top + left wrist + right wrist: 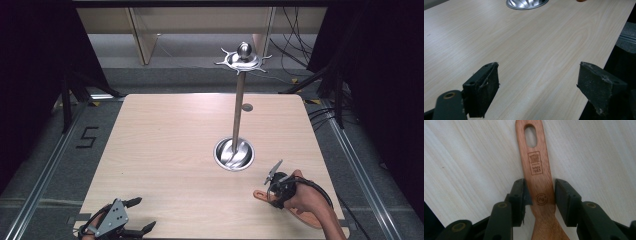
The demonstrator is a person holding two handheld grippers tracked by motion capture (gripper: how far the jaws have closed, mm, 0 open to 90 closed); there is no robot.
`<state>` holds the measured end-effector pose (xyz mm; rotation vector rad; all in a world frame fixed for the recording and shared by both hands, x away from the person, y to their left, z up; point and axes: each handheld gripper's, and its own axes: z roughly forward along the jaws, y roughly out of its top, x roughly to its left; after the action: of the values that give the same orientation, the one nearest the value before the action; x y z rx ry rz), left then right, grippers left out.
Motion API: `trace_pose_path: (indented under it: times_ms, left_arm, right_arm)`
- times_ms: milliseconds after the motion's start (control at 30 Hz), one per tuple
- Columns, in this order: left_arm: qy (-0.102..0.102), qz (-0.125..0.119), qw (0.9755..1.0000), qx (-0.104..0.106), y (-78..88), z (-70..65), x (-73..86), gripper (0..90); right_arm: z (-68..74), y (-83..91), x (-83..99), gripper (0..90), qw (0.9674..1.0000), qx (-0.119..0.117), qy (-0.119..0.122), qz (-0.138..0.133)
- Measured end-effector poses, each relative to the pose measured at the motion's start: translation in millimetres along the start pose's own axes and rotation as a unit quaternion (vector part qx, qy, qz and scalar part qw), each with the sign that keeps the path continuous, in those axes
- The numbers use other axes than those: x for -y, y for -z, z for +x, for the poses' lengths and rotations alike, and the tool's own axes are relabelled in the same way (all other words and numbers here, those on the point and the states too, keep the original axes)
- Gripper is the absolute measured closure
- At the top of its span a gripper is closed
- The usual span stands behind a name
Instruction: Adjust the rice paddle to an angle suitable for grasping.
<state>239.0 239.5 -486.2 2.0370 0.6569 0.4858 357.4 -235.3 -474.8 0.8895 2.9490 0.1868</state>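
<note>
A wooden spatula (535, 157) lies flat on the table, its handle carrying a hanging slot and a burnt-in stamp. My right gripper (541, 188) comes down on that handle, one black pad against each edge, shut on it. From above, the spatula (261, 194) sits at the table's front right under the right gripper (274, 191) and the hand holding it. A metal utensil stand (238, 105) rises from a round dished base (234, 154) to a hooked top with a ball (243, 59). My left gripper (145, 214) rests at the front left, open and empty, with its jaws (537, 82) wide apart over bare wood.
The light wooden table (165, 150) has a small round mark (247, 107) behind the stand. The stand's base (526, 3) shows at the top of the left gripper view. Dark curtains, cables and metal floor rails surround the table.
</note>
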Motion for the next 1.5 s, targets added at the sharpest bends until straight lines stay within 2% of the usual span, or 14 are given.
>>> trace_pose_path:
  times_ms: [333,367,433,467,500,700,733,767,867,1033,1133,1233,1267,1500]
  left_arm:
    - [0.002,-0.001,1.0,-0.001,-0.5,-0.1,0.3,16.8]
    - [0.004,-0.002,1.0,-0.001,-0.6,-0.3,0.4,16.8]
    - [0.0,0.004,1.0,0.0,0.4,1.0,0.2,16.8]
    - [0.003,0.004,1.0,0.001,0.2,0.8,0.2,16.8]
    - [0.002,0.004,1.0,0.001,0.2,0.8,0.2,16.8]
    - [-0.006,0.012,0.9999,-0.002,0.8,2.1,0.0,16.8]
    - [0.0,0.0,1.0,-0.003,-0.4,1.1,0.3,16.8]
    - [0.004,-0.004,1.0,-0.003,-0.7,0.7,0.3,16.8]
    - [0.0,0.001,1.0,-0.003,0.0,1.2,0.3,16.8]
    - [-0.008,0.0,1.0,-0.002,0.4,2.2,-0.1,16.9]
    - [-0.008,0.0,1.0,-0.003,0.3,2.4,0.0,16.9]
    - [0.002,0.003,1.0,0.0,0.7,0.9,0.0,17.0]
    - [-0.01,0.0,0.9999,-0.005,0.8,2.2,-0.2,17.0]
    - [-0.004,-0.001,1.0,-0.005,1.0,1.6,-0.1,17.0]
  right_arm:
    - [4.2,1.1,-4.5,66.4,0.9997,0.005,-0.012,0.019]
    - [2.2,2.0,-4.6,66.4,0.9998,0.003,0.006,0.021]
    - [2.4,0.9,-4.2,66.4,0.9998,0.002,0.016,0.014]
    - [4.3,2.0,-3.3,66.4,0.9998,0.002,0.0,0.018]
    - [2.3,1.8,-1.0,66.5,0.9999,0.015,0.001,0.0]
    - [0.6,13.4,5.3,66.5,0.9988,0.028,-0.013,-0.039]
    - [1.0,19.3,7.8,66.5,0.9975,0.033,-0.015,-0.061]
    - [1.0,19.3,7.8,66.5,0.9975,0.033,-0.015,-0.061]
    - [2.8,28.8,12.6,66.5,0.9951,0.038,-0.015,-0.09]
    - [2.9,39.4,18.3,66.5,0.9921,0.038,-0.034,-0.115]
    - [2.0,44.2,20.7,66.5,0.9902,0.039,-0.03,-0.13]
    - [1.5,51.2,23.4,67.1,0.9887,0.039,-0.037,-0.14]
    - [1.3,56.3,26.8,67.1,0.9851,0.045,-0.042,-0.161]
    - [-2.7,73.3,37.8,67.1,0.9777,0.059,-0.044,-0.197]
